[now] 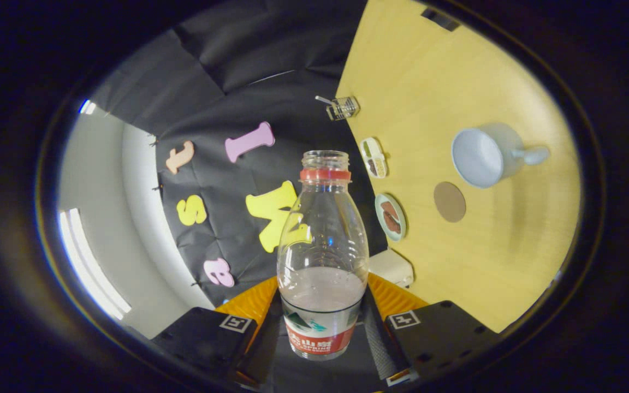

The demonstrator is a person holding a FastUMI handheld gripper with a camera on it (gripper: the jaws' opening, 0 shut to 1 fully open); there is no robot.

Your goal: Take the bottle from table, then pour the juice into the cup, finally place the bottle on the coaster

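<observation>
My gripper (pixel 322 327) is squeezed tight on the bottle (pixel 322 256), one finger on each side near its bottom. The bottle is clear plastic, open on top, with some pale juice inside. Past it, on the smooth wooden table (pixel 456 273), sit a round white cup (pixel 484 155) and a flat brown coaster (pixel 450 201).

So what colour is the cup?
Pale blue-grey cup, best seen in the gripper view.

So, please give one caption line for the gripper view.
Gripper shut on open bottle, tilted, with cup and coaster beyond on table.
</observation>
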